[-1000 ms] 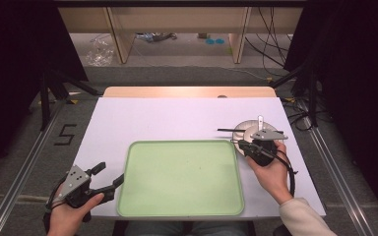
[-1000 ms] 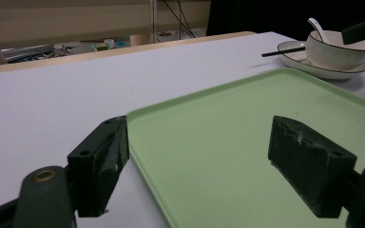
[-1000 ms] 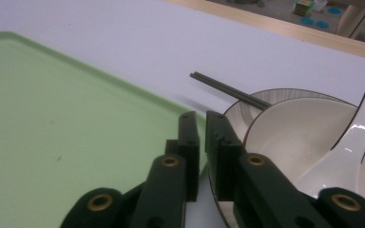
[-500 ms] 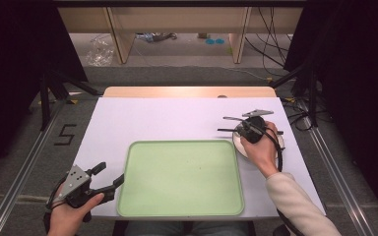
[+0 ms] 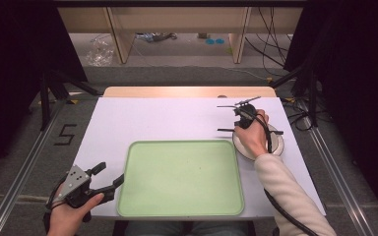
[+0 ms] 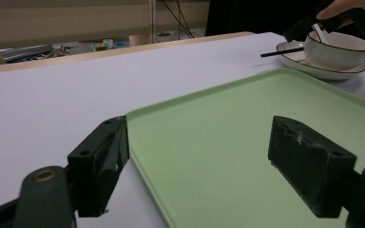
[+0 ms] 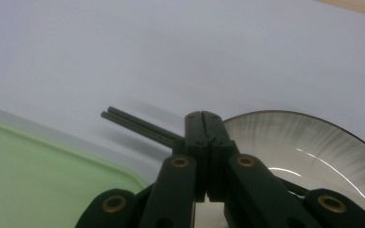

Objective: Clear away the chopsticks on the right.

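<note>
Right gripper (image 5: 236, 114) clamped on black chopsticks (image 7: 138, 126), held above far edge of plate (image 5: 277, 146), right of green tray (image 5: 179, 178). Left gripper (image 5: 112, 181) parked wide open and empty at tray's near-left corner. Chopsticks best kept level, carried leftward over tray, lowered before grip is eased.

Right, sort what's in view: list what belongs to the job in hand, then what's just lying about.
In the job:
- pair of thin black chopsticks, clamped in the right gripper
- white black-rimmed ceramic plate
- white ceramic bowl
- pale green plastic tray

Lying about:
- clear plastic bag on the floor
- idle left gripper
</note>
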Action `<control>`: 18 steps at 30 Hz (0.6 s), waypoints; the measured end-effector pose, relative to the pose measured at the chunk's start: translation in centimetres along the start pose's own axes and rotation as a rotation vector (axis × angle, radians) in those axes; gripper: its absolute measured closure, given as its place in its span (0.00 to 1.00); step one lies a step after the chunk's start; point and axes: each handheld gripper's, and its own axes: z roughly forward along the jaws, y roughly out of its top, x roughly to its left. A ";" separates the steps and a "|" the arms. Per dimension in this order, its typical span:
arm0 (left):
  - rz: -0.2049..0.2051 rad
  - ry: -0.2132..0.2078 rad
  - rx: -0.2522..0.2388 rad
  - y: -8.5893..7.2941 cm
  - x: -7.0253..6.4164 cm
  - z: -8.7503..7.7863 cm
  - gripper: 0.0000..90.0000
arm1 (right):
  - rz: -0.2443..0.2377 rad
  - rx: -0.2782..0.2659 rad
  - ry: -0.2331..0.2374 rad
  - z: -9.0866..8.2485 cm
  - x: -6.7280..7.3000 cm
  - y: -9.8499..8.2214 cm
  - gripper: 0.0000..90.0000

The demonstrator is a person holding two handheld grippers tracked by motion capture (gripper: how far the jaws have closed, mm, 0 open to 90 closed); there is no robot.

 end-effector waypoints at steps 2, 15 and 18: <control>-0.001 -0.001 -0.001 0.0 0.0 0.0 0.24 | 0.007 0.028 -0.008 0.6 -0.2 0.3 1.00; -0.001 -0.001 -0.001 0.0 0.0 0.0 0.24 | -0.002 0.088 -0.020 1.7 -0.6 0.4 1.00; 0.000 -0.001 0.000 0.0 0.0 0.0 0.24 | 0.004 0.090 -0.016 1.7 -0.7 0.5 1.00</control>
